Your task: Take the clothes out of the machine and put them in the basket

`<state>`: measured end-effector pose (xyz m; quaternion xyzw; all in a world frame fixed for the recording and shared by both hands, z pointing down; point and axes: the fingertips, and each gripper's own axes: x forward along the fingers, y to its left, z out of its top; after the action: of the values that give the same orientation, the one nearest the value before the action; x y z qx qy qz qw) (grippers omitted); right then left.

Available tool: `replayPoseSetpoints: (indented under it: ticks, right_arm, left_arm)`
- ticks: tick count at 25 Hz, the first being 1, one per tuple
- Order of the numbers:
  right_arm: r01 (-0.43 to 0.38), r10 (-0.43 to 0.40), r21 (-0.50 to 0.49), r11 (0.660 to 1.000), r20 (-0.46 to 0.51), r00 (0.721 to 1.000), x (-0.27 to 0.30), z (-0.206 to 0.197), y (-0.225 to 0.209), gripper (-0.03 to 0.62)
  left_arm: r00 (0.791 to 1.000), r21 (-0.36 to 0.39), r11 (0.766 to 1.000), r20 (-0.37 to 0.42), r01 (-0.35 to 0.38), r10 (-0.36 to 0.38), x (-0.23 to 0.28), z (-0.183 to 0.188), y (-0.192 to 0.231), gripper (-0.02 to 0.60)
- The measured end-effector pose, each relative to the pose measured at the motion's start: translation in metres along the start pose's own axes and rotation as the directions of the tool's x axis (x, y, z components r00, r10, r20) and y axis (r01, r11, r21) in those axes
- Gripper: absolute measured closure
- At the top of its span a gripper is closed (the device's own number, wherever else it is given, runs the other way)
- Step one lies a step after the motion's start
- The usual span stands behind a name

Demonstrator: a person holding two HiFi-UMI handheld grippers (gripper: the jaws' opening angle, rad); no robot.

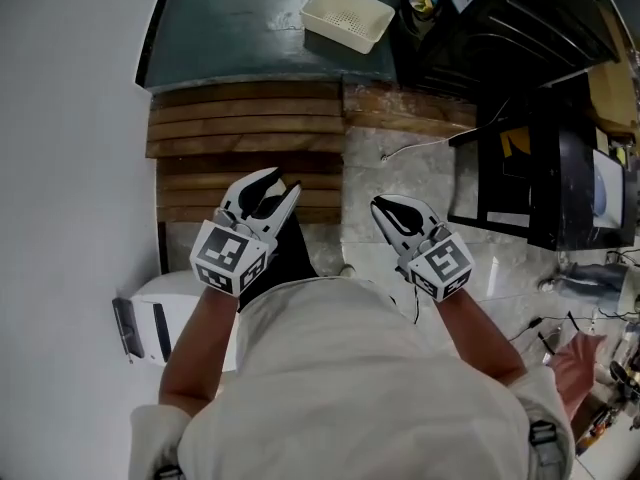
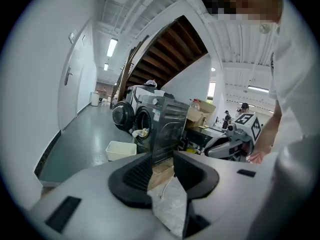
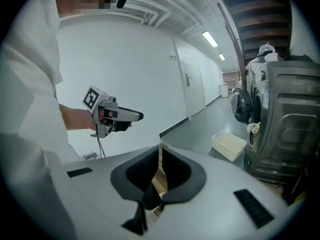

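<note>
Grey floor (image 2: 80, 139), white basket (image 2: 120, 149) beside machine (image 2: 167, 126)

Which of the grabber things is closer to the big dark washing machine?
Right. The right gripper is on the side toward the washing machine, which stands ahead to its right. The left gripper is farther off, over the wooden slats.

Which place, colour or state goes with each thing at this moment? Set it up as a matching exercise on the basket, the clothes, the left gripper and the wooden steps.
Things:
1 basket
2 clothes
3 left gripper
4 wooden steps

Descriptions:
a hanging out of the open door of the machine
b jaws apart, nothing between them
c brown, slatted
d white, empty, standing on the grey floor

Pairs: 1-d, 2-a, 3-b, 4-c
</note>
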<state>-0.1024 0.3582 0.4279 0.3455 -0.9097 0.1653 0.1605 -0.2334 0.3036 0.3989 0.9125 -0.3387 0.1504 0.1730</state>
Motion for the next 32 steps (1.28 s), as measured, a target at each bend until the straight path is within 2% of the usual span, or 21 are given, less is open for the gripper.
replayPoseSetpoints:
  ticks: [7,11,15,19,25,32]
  right_arm:
    - [0.029,-0.028,0.033,0.999,-0.03,0.999,0.123,0.107,-0.02,0.587]
    - [0.036,-0.035,0.026,0.999,-0.032,0.999,0.162,0.159,-0.028,0.588]
    - [0.076,-0.075,0.029,0.997,-0.019,0.997,0.172,0.196,-0.036,0.586]
    - [0.121,-0.12,0.056,0.991,-0.02,0.993,0.168,0.212,-0.054,0.588]
    - [0.153,-0.153,0.11,0.982,-0.01,0.988,0.188,0.215,-0.091,0.586]
    - [0.172,-0.174,0.127,0.977,0.007,0.985,0.225,0.231,-0.183,0.588]
  left_arm:
    - [0.997,0.041,0.996,-0.026,0.074,-0.073,0.007,0.068,0.134,0.451]
    - [0.992,0.067,0.991,-0.042,0.119,-0.116,0.011,0.107,0.177,0.449]
    - [0.989,0.062,0.987,-0.028,0.148,-0.146,0.019,0.146,0.202,0.446]
    - [0.984,0.064,0.982,-0.025,0.179,-0.178,0.037,0.17,0.21,0.437]
    - [0.977,0.065,0.976,-0.061,0.208,-0.205,0.08,0.183,0.234,0.42]
    - [0.96,0.076,0.963,-0.122,0.26,-0.25,0.172,0.216,0.271,0.393]
